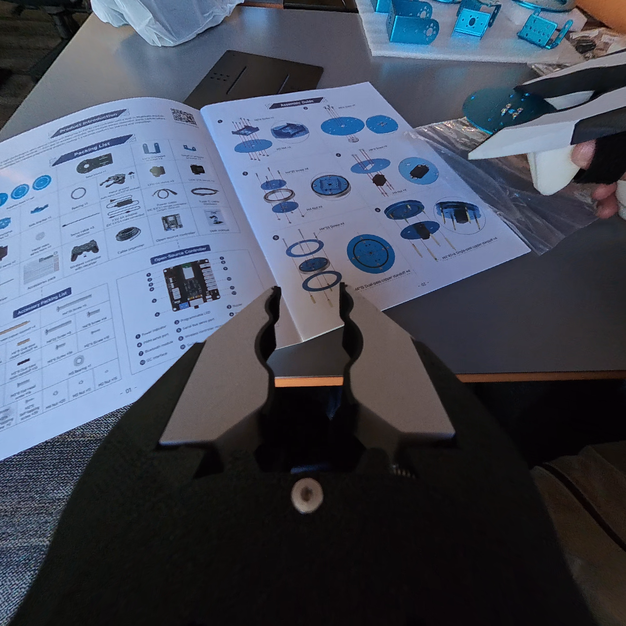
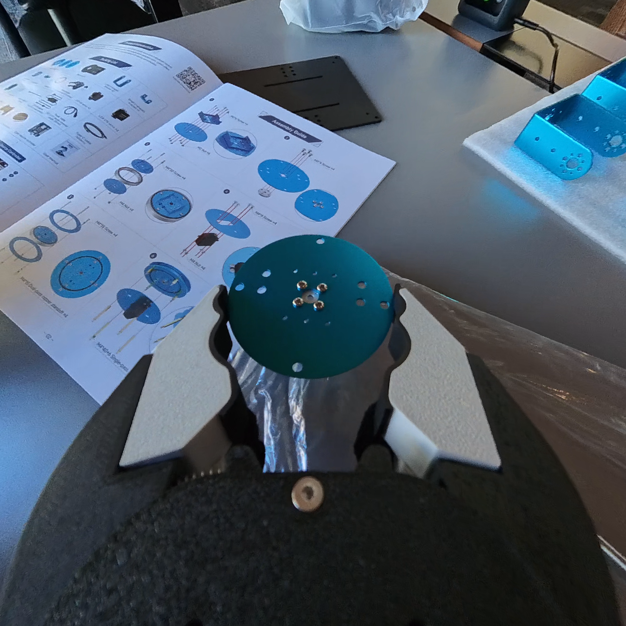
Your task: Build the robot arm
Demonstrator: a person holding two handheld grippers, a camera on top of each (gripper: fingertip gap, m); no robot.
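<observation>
Between my right fingers: I grip a teal disc by its two edges, held clear above the table; its face is tilted toward the camera.
Right gripper: jaws set wide, closed onto the disc rim on both sides; I see both fingertips touching it.
Disc: round, drilled with many holes, four small metal nuts around a centre hole.
Disc from the left view: it sits at the far right, pinched at the tip of my right gripper, with a gloved hand on the handle.
Left gripper: jaws parted a little, nothing between them; I hold it over the near edge of the booklet.
Booklet: open flat on the table, printed pages of diagrams, left of the disc.
Plastic bag: clear, crinkled, lying under and right of my right gripper.
Black plate: flat, slotted, just beyond the booklet, partly under its far edge.
Blue brackets: on a white foam sheet at the far right.
White bag: crumpled, at the far edge of the table.
</observation>
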